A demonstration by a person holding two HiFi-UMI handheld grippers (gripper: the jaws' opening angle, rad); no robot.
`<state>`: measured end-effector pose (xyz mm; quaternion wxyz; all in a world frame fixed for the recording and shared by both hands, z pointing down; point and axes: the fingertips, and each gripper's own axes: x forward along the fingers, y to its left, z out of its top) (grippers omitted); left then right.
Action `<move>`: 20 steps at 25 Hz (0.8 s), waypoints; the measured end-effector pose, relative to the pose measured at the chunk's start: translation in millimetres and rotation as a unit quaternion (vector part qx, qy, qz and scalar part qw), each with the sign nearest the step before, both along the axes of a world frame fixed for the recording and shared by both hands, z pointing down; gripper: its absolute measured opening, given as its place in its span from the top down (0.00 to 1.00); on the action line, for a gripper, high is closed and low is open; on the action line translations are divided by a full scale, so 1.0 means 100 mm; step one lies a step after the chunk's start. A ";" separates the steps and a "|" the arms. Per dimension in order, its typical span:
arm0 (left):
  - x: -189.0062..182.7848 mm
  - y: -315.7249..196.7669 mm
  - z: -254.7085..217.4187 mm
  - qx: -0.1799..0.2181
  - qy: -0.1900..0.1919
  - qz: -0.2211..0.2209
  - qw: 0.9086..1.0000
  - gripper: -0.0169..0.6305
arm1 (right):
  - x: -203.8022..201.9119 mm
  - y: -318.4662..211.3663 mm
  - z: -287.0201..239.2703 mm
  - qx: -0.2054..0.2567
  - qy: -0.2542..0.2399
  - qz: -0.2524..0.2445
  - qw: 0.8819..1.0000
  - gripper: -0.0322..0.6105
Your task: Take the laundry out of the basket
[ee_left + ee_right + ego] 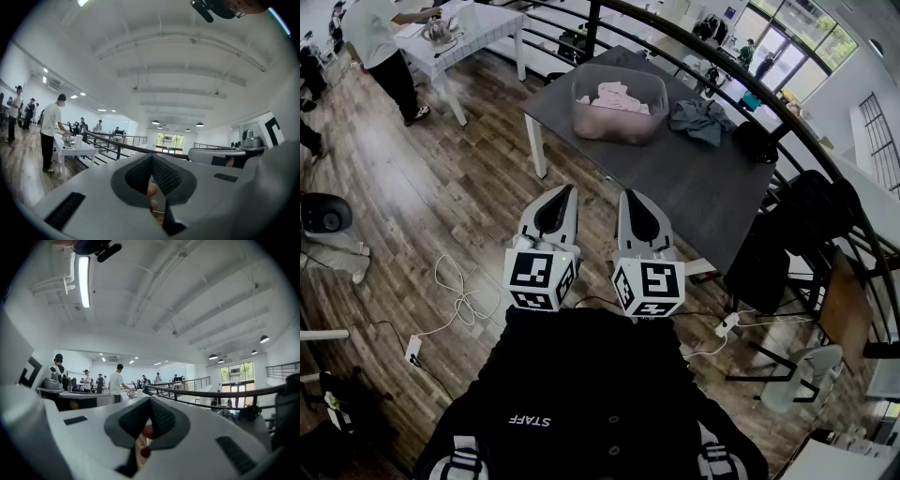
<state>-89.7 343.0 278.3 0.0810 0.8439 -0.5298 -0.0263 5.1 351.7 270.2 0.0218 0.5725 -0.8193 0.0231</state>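
Note:
A clear plastic basket (619, 117) holding pale pink laundry (619, 96) stands on a dark grey table (675, 183) ahead of me. Beside it on the table lies a grey-green garment (701, 120), with a black item (757, 141) further right. My left gripper (568, 188) and right gripper (627, 195) are held side by side close to my body. Both are well short of the table and point toward it. Both sets of jaws stand pressed together with nothing between them. The left gripper (151, 156) view and the right gripper (151, 399) view look level across the room, not at the basket.
A person (380, 47) stands at a white table (483, 23) at the far left. White cables (459, 291) and a power strip (413, 349) lie on the wooden floor. A black railing (825, 159) curves behind the table, and dark chairs (787, 234) stand at its right.

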 end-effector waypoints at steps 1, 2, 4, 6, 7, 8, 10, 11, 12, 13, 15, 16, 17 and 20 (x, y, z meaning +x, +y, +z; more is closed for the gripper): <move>0.00 -0.01 0.01 -0.001 0.000 0.002 1.000 0.98 | 0.00 -0.01 0.02 -0.003 -0.009 0.000 1.000 0.93; -0.01 -0.01 0.02 -0.001 0.000 0.004 1.000 0.98 | 0.00 -0.02 0.03 -0.005 -0.019 0.001 1.000 0.93; -0.02 -0.02 0.04 -0.002 0.000 0.007 1.000 0.98 | 0.01 -0.04 0.05 -0.008 -0.034 0.002 0.999 0.93; -0.03 -0.01 0.08 -0.006 -0.001 0.008 1.000 0.98 | 0.02 -0.04 0.08 -0.010 -0.039 0.005 0.999 0.93; -0.05 -0.01 0.10 -0.009 -0.002 0.008 1.000 0.98 | 0.02 -0.04 0.10 -0.012 -0.038 0.007 0.999 0.93; -0.06 -0.02 0.13 -0.012 -0.002 0.008 1.000 0.98 | 0.01 -0.05 0.12 -0.014 -0.036 0.009 0.999 0.93; -0.10 -0.03 0.17 -0.016 -0.003 0.009 1.000 0.98 | -0.02 -0.07 0.16 -0.019 -0.031 0.013 0.999 0.93; -0.12 -0.04 0.19 -0.017 -0.003 0.010 1.000 0.98 | -0.03 -0.07 0.17 -0.022 -0.028 0.015 0.999 0.93; -0.13 -0.04 0.20 -0.019 -0.003 0.011 1.000 0.98 | -0.04 -0.08 0.19 -0.025 -0.025 0.019 0.999 0.93; -0.14 -0.04 0.22 -0.021 -0.004 0.013 1.000 0.98 | -0.04 -0.08 0.21 -0.028 -0.022 0.024 0.999 0.93; -0.18 -0.02 0.28 -0.025 -0.005 0.016 1.000 0.98 | -0.02 -0.08 0.27 -0.036 -0.017 0.035 0.999 0.93; -0.20 -0.02 0.33 -0.029 -0.005 0.017 0.999 0.98 | -0.02 -0.08 0.32 -0.041 -0.016 0.041 0.998 0.93; -0.23 -0.02 0.38 -0.035 -0.005 0.017 0.999 0.98 | -0.01 -0.09 0.36 -0.046 -0.015 0.046 0.998 0.93; -0.37 -0.03 0.53 -0.050 -0.003 0.016 0.999 0.98 | -0.04 -0.09 0.48 -0.058 -0.016 0.057 0.997 0.93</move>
